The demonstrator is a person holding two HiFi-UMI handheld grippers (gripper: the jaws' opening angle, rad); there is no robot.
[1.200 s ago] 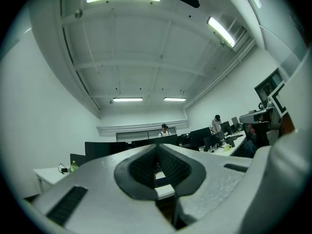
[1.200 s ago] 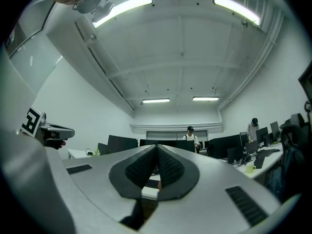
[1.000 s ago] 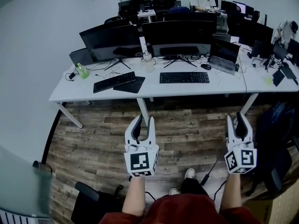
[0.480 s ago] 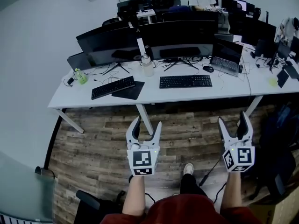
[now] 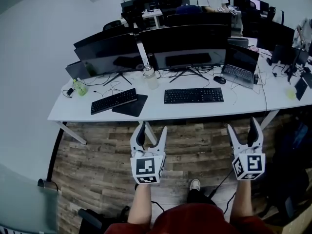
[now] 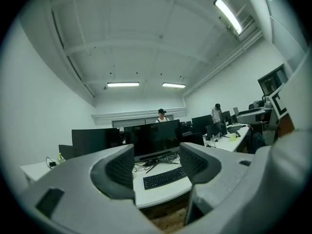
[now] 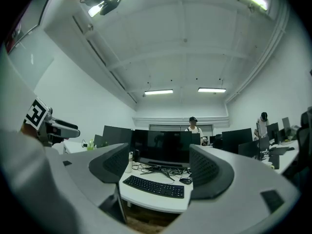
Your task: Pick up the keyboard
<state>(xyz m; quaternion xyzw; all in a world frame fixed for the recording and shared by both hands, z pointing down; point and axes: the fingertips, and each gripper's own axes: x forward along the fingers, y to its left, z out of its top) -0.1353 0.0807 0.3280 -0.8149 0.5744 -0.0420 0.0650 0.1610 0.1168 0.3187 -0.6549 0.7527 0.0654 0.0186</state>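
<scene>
Left gripper (image 5: 152, 130) and right gripper (image 5: 242, 128) are standing released, gripping nothing. The keyboard (image 5: 193, 95) is lying well ahead of both jaw pairs (on the desk (image 5: 156, 112)), apparently untouched.

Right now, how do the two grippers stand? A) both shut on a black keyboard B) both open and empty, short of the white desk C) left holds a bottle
B: the left gripper and right gripper hover over the wood-plank floor, jaws apart, nothing between them.
</scene>
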